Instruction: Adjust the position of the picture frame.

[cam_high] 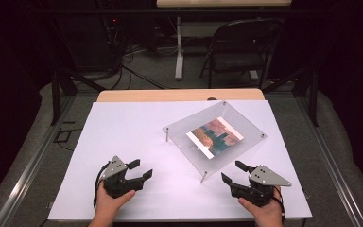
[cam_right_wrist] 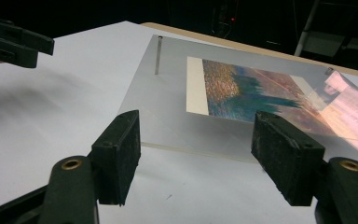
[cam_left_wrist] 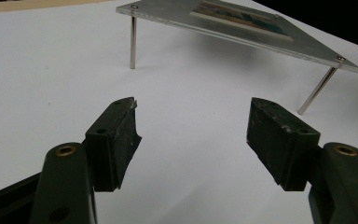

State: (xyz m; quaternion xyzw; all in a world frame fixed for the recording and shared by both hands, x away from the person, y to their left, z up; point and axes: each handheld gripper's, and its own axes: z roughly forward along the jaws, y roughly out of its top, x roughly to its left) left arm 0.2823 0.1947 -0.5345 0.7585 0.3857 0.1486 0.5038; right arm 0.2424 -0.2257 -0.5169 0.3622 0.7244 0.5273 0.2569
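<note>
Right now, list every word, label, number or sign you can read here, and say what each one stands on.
None can be read.
The picture under the clear plate shows colours and shapes, no lettering that can be made out.
The pale patch at the plate's far corner in the right gripper view is a blurred reflection: unreadable.
The left gripper, the right gripper and the white table bear no legible marks.

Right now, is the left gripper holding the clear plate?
No, the left gripper sits open on the white table, apart from the clear plate.
</note>
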